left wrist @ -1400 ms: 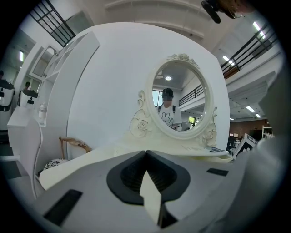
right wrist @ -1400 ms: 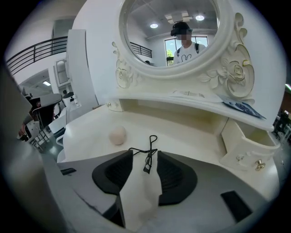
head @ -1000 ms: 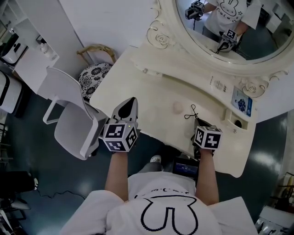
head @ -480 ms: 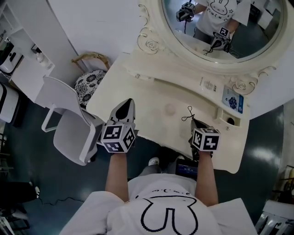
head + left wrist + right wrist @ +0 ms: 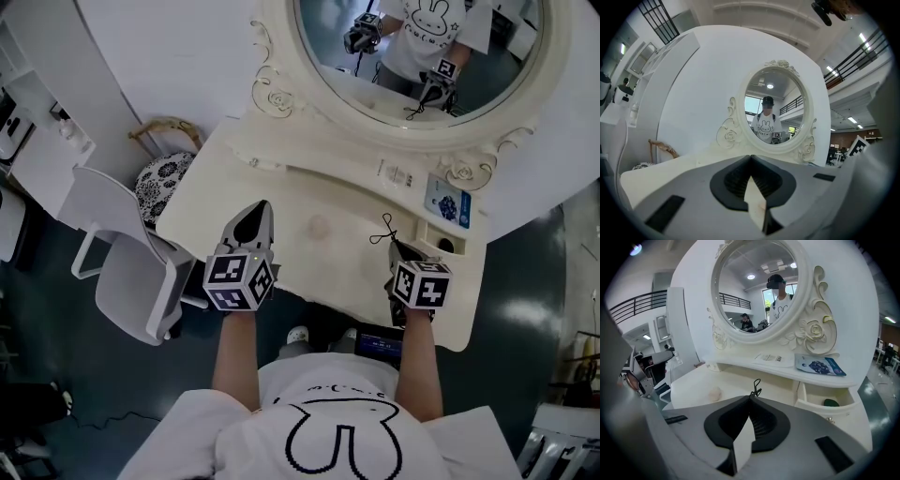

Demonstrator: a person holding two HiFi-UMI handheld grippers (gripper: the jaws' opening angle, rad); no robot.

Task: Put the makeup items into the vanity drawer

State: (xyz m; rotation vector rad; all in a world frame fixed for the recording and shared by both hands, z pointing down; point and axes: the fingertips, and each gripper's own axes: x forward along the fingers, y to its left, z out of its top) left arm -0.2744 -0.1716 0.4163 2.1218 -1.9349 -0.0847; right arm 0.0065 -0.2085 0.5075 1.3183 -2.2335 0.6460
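A thin black eyelash curler (image 5: 384, 228) sticks out of my right gripper (image 5: 394, 247), which is shut on it above the cream vanity top (image 5: 281, 192). In the right gripper view the curler (image 5: 755, 386) rises from the closed tips of the right gripper (image 5: 751, 397). To its right a small drawer (image 5: 825, 399) stands open with a green item (image 5: 830, 402) inside. A pale round puff (image 5: 320, 226) lies on the top between the two grippers. My left gripper (image 5: 255, 212) is shut and holds nothing; the left gripper (image 5: 751, 157) points level at the mirror.
An oval mirror (image 5: 422, 47) in a carved frame backs the vanity. On the raised shelf lie a blue packet (image 5: 445, 200) and a white leaflet (image 5: 396, 173). A white chair (image 5: 122, 272) and a patterned stool (image 5: 159, 183) stand at the left.
Both grippers have risen and shifted right across the vanity. The curler has travelled with the right gripper, away from the puff and toward the open drawer. Both stay shut.
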